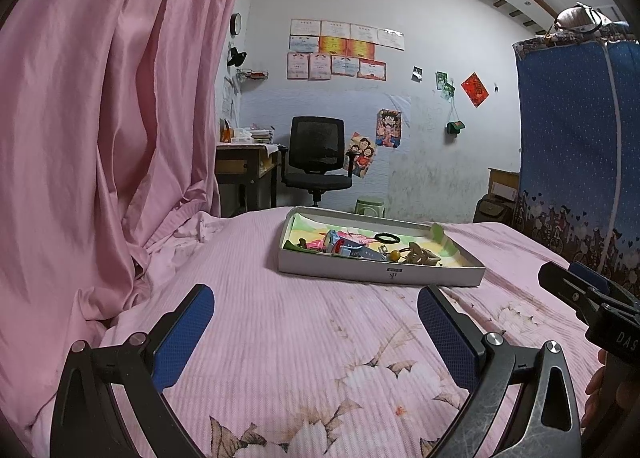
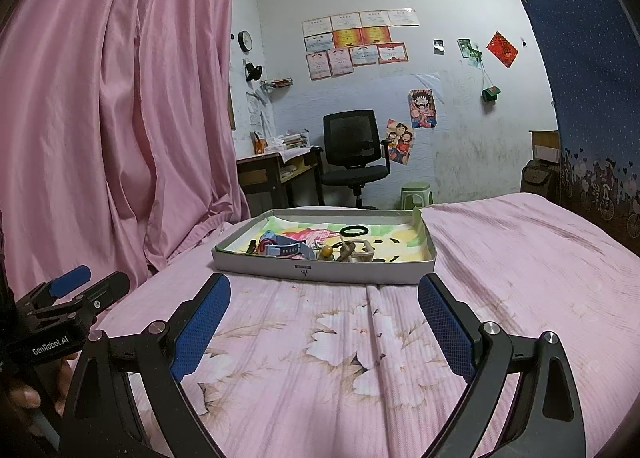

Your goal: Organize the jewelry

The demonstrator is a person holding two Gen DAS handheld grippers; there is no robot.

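Note:
A shallow white cardboard tray (image 1: 380,274) (image 2: 320,271) lies on the pink bed ahead of both grippers. In it are a blue watch (image 2: 286,249) (image 1: 352,248), a black hair tie (image 2: 354,231) (image 1: 387,237), a beige hair claw (image 2: 358,252) (image 1: 420,254), a yellow bead (image 2: 327,250) (image 1: 395,255) and other small pieces. My left gripper (image 1: 316,322) is open and empty, short of the tray's near wall. My right gripper (image 2: 324,310) is open and empty, also just short of the tray. Each gripper shows at the edge of the other's view (image 1: 576,286) (image 2: 80,290).
The pink floral bedsheet (image 2: 320,358) covers the bed. A pink curtain (image 1: 100,138) hangs at the left. A blue fabric wardrobe (image 1: 576,138) stands at the right. A desk (image 1: 244,166), an office chair (image 1: 318,158) and a green stool (image 2: 416,194) stand beyond the bed.

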